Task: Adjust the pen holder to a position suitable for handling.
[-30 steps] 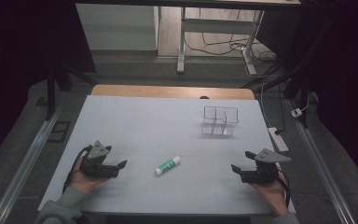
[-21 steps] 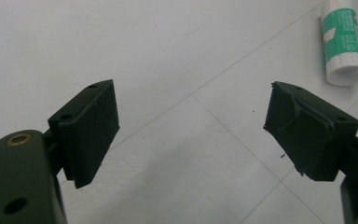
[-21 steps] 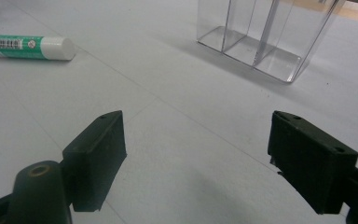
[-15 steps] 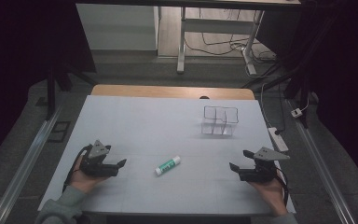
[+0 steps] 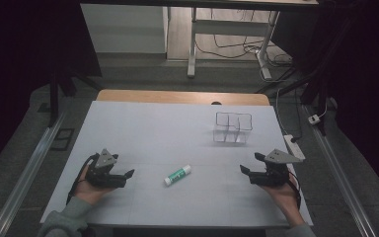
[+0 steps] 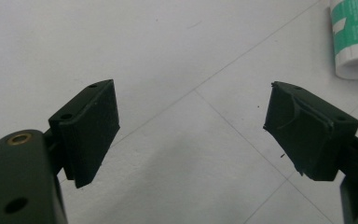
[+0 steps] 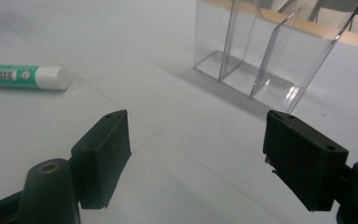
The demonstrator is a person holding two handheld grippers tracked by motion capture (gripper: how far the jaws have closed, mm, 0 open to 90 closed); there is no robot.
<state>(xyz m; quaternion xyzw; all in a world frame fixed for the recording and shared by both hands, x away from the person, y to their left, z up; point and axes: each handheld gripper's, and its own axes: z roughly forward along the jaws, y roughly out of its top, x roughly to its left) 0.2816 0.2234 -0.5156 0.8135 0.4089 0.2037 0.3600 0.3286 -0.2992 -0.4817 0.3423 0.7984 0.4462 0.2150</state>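
A glue stick (image 5: 177, 175) with a green and white label lies on its side on the white table (image 5: 148, 123), roughly midway between the two hands and well apart from both; its white cap end points toward the near left, the other end toward the far right; the left gripper (image 5: 128, 173) rests low on the near left part of the table, held in a hand (image 5: 90, 187) with a grey-green sleeve, its jaws spread wide with nothing between them; in the left gripper view the glue stick (image 6: 352, 37) sits just beyond the right jaw, not touching it; the right gripper (image 5: 244, 170) rests on the near right side, jaws likewise gaping and empty, aimed toward the middle of the table; farther back on the right stands a clear plastic organiser (image 5: 233, 127) with several upright compartments, all of them empty as far as I can see; in the right gripper view the organiser (image 7: 265, 51) is ahead and the glue stick (image 7: 28, 77) lies off to the left.
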